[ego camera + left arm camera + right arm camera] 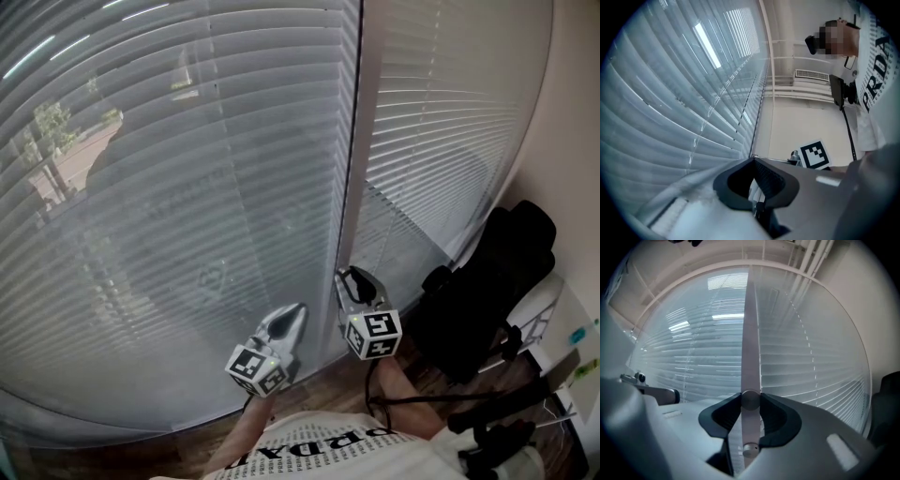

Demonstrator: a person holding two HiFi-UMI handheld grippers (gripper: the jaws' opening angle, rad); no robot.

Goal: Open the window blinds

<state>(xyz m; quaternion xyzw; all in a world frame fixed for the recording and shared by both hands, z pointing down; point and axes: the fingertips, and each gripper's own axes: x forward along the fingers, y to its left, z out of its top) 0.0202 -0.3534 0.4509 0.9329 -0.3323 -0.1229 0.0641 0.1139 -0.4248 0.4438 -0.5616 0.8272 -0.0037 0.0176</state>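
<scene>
In the head view the blinds (187, 187) hang with their slats turned flat against the glass in both panels, so the task looks barely begun. The right gripper (349, 277) is raised at the pale upright between the panels, where the control would hang. The left gripper (297, 312) sits lower, just beside it and clear of the slats, probably so that it doesn't get in the way

In the left gripper view the jaws meet tip to tip. A pale sliver shows in the hollow behind them, and I cannot tell whether it is a cord or just slats seen through the gap. This gripper points up along the blinds and does no work that I can see

In the right gripper view the jaws are clamped on a slim rod (750, 333) that runs straight up along the slats, most likely the tilt wand. Gripping it low and in line with its length suits twisting it to turn the slats open
</scene>
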